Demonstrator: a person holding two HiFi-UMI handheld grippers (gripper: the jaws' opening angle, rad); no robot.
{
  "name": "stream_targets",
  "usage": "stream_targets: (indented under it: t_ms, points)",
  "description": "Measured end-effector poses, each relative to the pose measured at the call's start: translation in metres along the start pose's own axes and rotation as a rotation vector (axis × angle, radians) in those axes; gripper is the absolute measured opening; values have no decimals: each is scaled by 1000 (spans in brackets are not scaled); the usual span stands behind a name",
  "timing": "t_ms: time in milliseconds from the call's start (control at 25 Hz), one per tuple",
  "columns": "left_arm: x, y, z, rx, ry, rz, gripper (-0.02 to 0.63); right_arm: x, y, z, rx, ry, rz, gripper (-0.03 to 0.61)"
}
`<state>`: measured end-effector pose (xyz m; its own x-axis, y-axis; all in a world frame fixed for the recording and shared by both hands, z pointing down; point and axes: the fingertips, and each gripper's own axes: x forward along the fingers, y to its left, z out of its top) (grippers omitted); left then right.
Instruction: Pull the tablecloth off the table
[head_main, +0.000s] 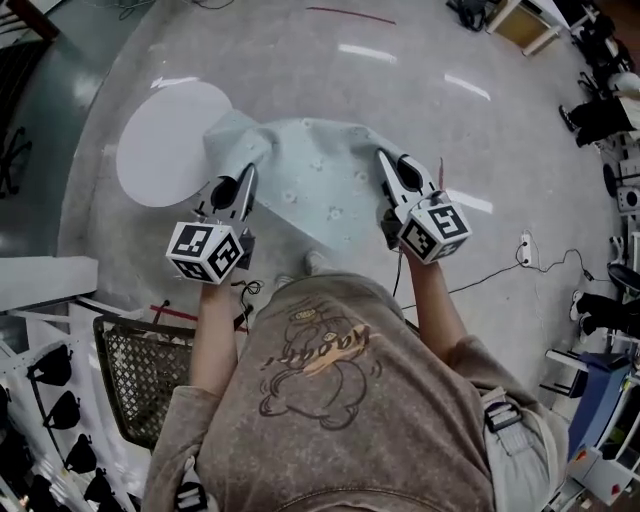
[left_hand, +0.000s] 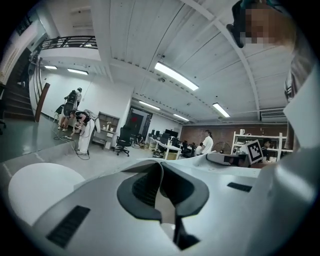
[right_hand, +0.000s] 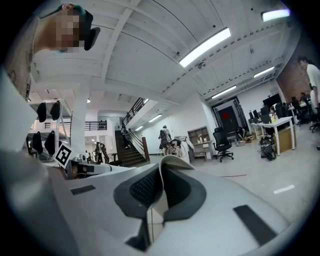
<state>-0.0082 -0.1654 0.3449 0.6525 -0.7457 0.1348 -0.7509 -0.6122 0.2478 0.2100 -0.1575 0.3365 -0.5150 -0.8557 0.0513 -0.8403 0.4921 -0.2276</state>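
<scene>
Both pinch tablecloth (head_main: 318, 175): L hand-held gripper (head_main: 247, 176), R (head_main: 384, 160); print: head view only.

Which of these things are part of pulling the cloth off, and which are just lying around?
Part of the job:
- tablecloth
- left tool and right tool, both shut on the cloth's edge
- round white table

Just lying about:
- mesh basket
- power strip and its cable on the floor

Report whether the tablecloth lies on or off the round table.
Nearly off: the tablecloth hangs bunched between the left tongs and right tongs; the round table shows bare.
</scene>
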Motion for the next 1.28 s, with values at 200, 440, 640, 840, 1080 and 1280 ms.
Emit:
stream_targets:
  t_ms: [200,440,640,840,1080,1280]
  points:
    - [20,-18,5,15,2,-69,20,-20,-17,1,14,-9,-64,9]
    - [40,-35,5,23,9,-135,20,-43,-30,6,2,-28,-130,9]
    - [51,-44,1,2,1,-173,20,-56,-37,6,-9,-38,-169,9]
    - [62,-58,2,4,6,-187,20,-70,-45,13,-23,-40,-184,9]
    - [59,-52,-5,-7,17,-174,20,-63,-40,11,-37,-31,-165,9]
    - [54,-48,-7,-28,17,-147,20,-55,-39,11,-46,-21,-133,9]
